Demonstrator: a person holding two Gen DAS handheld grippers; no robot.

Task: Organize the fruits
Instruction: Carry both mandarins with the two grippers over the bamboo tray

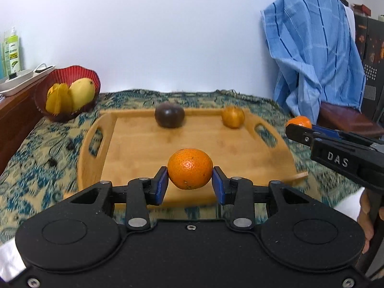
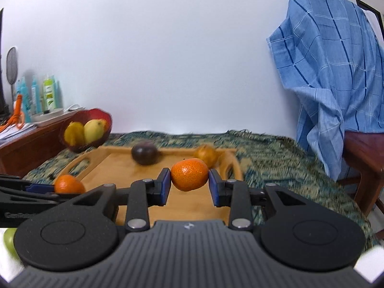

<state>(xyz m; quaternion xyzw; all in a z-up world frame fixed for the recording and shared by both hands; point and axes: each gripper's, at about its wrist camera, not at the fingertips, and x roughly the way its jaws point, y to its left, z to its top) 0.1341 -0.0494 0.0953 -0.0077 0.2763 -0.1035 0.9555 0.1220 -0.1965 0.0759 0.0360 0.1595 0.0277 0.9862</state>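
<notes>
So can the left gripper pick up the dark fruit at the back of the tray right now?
Probably not yet: the left gripper already holds a tangerine. Otherwise the tray lies open up to the dark fruit.

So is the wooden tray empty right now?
No. The wooden tray holds a dark round fruit and a small orange fruit near its far edge.

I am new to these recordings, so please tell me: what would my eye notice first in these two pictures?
Most striking are two bright oranges, one clamped in the left tongs and one in the right tongs, both held above the near end of a wooden tray. On the tray's far side lie a dark round fruit and a small orange fruit.
</notes>
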